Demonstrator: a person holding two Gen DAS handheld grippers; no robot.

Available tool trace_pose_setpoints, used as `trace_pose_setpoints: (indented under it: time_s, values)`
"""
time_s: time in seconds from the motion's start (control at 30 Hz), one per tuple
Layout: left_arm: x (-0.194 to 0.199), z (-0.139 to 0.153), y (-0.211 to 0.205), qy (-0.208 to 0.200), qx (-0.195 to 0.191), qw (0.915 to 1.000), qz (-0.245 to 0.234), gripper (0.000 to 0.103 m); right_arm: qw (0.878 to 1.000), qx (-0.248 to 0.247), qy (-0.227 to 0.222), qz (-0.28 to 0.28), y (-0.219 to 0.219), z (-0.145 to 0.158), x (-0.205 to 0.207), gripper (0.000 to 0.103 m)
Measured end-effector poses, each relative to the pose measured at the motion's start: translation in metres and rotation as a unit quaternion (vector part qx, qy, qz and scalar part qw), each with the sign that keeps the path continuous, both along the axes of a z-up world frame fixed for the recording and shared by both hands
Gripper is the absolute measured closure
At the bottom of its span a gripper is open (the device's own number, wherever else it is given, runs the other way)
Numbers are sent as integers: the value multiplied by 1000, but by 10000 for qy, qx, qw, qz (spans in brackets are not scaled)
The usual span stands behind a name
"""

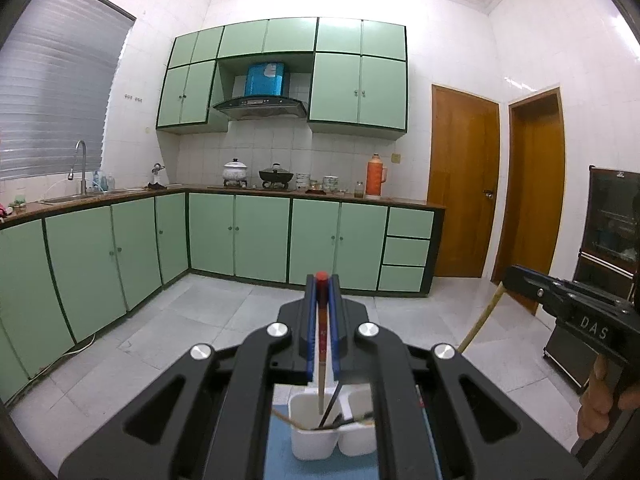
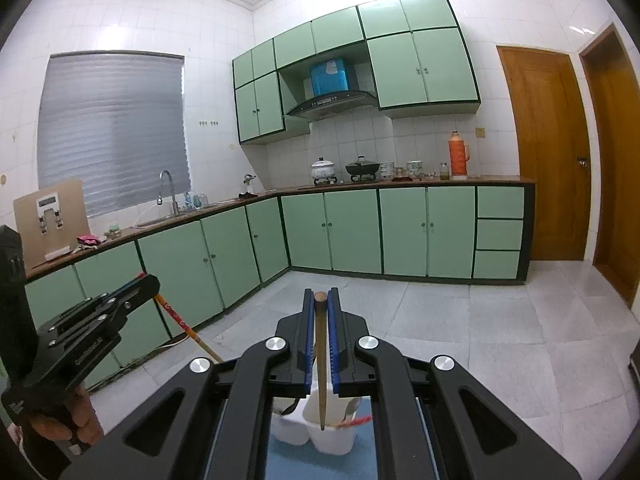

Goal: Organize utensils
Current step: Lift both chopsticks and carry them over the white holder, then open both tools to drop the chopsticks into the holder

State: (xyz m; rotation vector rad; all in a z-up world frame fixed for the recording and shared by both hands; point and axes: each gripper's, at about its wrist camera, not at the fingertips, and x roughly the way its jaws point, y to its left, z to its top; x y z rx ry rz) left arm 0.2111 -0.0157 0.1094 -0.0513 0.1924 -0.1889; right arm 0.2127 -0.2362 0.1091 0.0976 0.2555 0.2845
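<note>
Left gripper (image 1: 321,280) jaws are clamping a red-topped chopstick (image 1: 321,344); right gripper (image 2: 320,296) jaws are gripping a plain wooden chopstick (image 2: 321,364). Both tips are hanging below the jaws over the white two-compartment holder (image 1: 312,440).

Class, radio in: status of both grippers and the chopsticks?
Left gripper shut on red-tipped chopstick. Right gripper shut on plain chopstick. Both over white holder. Nothing blocking.
</note>
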Motion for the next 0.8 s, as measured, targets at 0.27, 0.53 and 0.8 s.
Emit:
trace_pose_setpoints:
  time_s: [0.27,0.53,0.8]
  values:
    - [41,-32,-12,321,99,9994,-68,98,9998,-148,111,35,14,-20,45,97]
    - [70,-71,-8,807,196,9965,-121,98,9983,-78,562,127,14,-58,61,97]
    - [81,-90,-2,1128,243,9932,-124,98,9948,92,981,278,7,-81,71,96]
